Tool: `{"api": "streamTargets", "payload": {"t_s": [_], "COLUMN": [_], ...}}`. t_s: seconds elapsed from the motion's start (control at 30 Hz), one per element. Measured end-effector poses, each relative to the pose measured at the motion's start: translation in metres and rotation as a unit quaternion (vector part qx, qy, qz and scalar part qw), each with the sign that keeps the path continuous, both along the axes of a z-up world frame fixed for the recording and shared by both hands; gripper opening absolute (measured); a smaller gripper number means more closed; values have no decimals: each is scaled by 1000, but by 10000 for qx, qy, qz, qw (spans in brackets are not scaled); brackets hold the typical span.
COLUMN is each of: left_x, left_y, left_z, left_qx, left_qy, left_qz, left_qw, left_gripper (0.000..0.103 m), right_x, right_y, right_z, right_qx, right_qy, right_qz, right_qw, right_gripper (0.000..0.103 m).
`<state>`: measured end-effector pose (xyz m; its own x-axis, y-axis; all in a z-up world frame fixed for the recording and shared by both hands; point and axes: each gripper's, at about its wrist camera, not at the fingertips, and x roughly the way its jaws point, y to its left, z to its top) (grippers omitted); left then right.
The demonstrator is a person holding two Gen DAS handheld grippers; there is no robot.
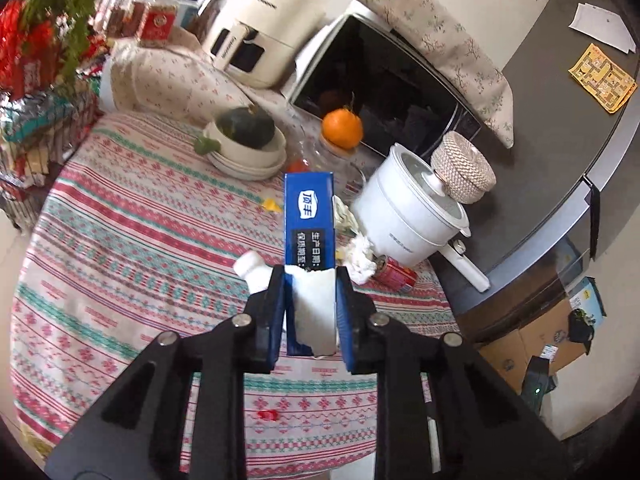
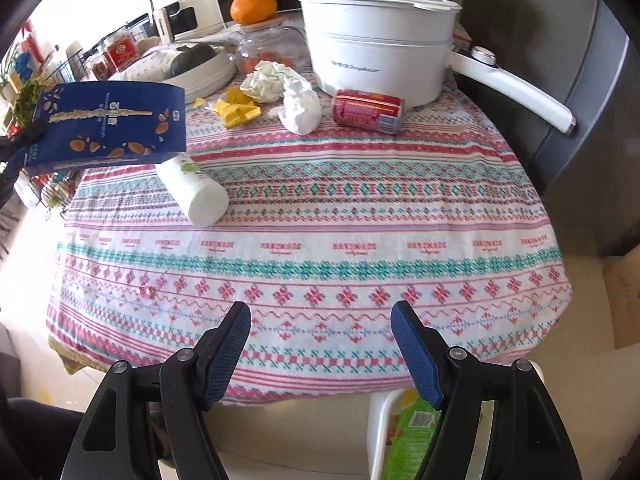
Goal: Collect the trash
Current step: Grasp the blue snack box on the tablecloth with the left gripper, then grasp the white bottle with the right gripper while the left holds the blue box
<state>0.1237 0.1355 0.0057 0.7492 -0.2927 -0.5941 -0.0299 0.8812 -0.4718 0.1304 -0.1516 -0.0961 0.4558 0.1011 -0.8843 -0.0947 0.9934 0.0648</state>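
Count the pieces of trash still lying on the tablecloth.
4, though more may be hidden: a white bottle on its side at left, a red can by the white pot, white crumpled tissue, and a yellow wrapper.

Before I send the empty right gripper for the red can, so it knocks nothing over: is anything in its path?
Nothing visible: bare tablecloth lies between the right gripper and the red can; the white bottle lies off left.

a white electric pot, an orange and an air fryer on the patterned tablecloth.
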Motion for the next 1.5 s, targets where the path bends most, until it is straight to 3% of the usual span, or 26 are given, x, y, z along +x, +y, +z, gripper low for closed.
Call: {"api": "streamTargets", "payload": {"t_s": [0.17, 0.43, 0.7, 0.77, 0.9, 1.17, 1.5], "left_x": [-7, -8, -4, -3, -3, -6, -15], "left_y": [22, 43, 51, 52, 50, 42, 23], "left_z": [0, -11, -19, -20, -21, -23, -21], "left_qx": [663, 963, 898, 887, 884, 935, 898], "left_qy": [13, 236, 435, 469, 494, 504, 439], "left_qz": [248, 388, 375, 373, 352, 283, 7], "left_qw": [9975, 9943, 9943, 9943, 9942, 9939, 9950], "left_gripper": [25, 25, 25, 25, 25, 25, 25], "right_x": [35, 102, 147, 153, 156, 138, 104], "right_y": [50, 130, 176, 178, 179, 183, 139], "right_z": [3, -20, -52, -62, -70, -76, -20], "right_qx": [-151, -270, -493, -520, -470, -881, -681], "right_qy": [-247, 9, 194, 295, 262, 364, -14], "right_qz": [587, 1153, 1489, 1460, 1487, 1842, 1296], "right_qw": [9979, 9930, 9874, 9875, 9874, 9782, 9892], "right_gripper": [74, 74, 73, 66, 66, 53, 50]}}
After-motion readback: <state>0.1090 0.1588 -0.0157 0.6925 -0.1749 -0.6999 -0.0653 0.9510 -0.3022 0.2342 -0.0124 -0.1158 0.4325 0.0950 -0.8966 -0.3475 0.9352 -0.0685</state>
